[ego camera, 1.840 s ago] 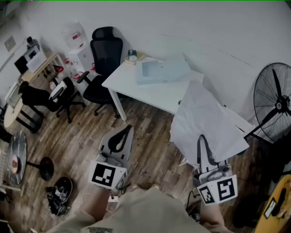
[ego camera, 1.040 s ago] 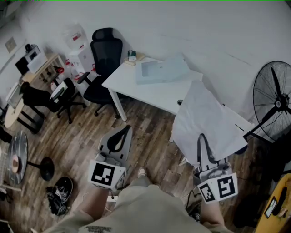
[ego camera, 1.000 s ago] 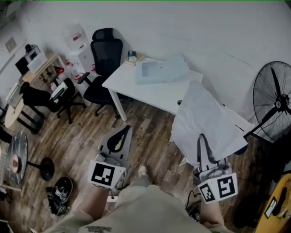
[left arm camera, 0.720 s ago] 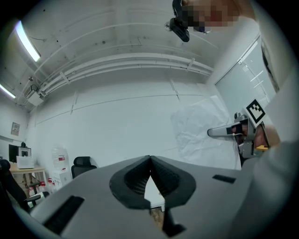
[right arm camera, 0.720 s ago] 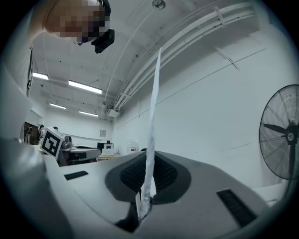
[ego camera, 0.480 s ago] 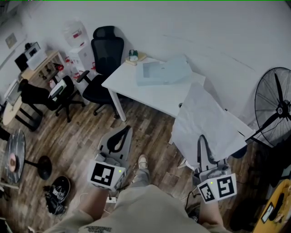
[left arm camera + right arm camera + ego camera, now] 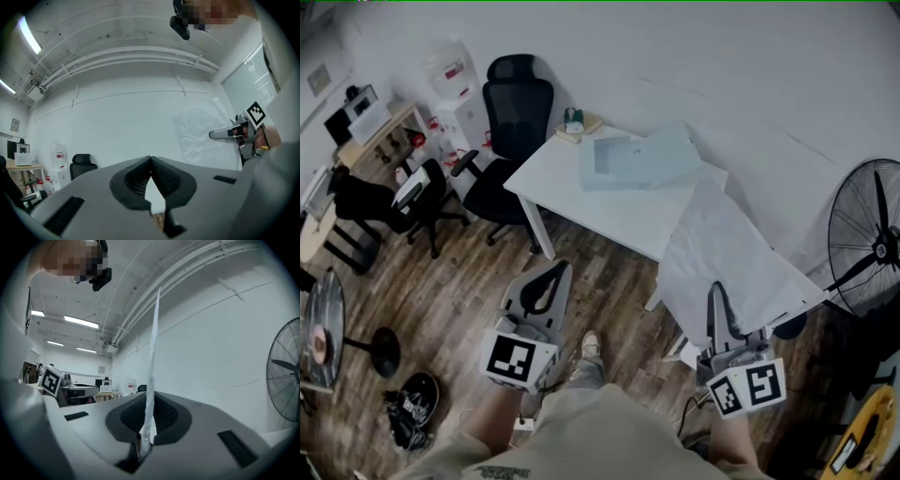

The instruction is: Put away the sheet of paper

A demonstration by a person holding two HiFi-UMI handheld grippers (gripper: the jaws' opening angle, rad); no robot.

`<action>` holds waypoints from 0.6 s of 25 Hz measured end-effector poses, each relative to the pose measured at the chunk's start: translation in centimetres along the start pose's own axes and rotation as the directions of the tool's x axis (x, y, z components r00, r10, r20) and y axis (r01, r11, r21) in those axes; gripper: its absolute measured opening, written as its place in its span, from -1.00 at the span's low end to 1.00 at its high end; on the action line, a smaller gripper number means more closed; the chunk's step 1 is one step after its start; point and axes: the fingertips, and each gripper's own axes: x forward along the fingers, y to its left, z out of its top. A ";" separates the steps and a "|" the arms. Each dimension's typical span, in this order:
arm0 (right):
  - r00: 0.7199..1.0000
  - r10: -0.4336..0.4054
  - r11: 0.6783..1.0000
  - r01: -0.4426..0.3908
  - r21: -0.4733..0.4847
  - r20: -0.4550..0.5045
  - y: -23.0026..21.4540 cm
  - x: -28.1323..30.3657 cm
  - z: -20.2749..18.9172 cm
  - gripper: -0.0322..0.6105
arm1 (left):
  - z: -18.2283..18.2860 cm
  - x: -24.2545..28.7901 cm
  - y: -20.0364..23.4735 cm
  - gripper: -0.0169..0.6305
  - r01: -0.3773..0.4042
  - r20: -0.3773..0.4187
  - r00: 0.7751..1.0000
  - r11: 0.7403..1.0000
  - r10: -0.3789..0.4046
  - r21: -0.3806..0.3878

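Wood-plank floor, white wall behind.

White table stands against the wall, about the middle of the room.

Sheet of paper: large, white, a bit crumpled. It is held in the air at the table's right end and rises from its lower edge above the right gripper. From the head view its top overlaps the table's corner; whether it touches the table I cannot tell. In the right gripper view it shows edge-on as a thin white strip running straight up from the jaws.

Standing fan, black cage, far right by the wall.

Black office chair at the table's left end; a second dark chair further left.

Pale blue flat tray lies on the tabletop toward the wall.

Right gripper: jaws pressed together, pinching the paper's bottom edge.

Left gripper: held low over the floor, left of the paper and well apart from it. Its jaw tips meet, nothing between them.

Small clock-like thing at the table's back left corner. Dark shoes on the floor, lower left.
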 end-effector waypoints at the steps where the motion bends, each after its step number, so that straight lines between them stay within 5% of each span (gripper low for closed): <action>1: 1.000 -0.003 1.000 0.003 -0.001 -0.003 -0.3 1.0 -0.1 -0.83 | -0.2 0.8 0.7 -0.89 0.001 -0.004 1.000 1.000 -0.001 0.003; 15: 0.996 -0.051 0.999 0.051 -0.005 -0.069 -3.8 17.2 -1.7 -0.83 | -2.4 13.8 12.3 -0.89 0.037 -0.045 0.998 0.999 -0.038 -0.021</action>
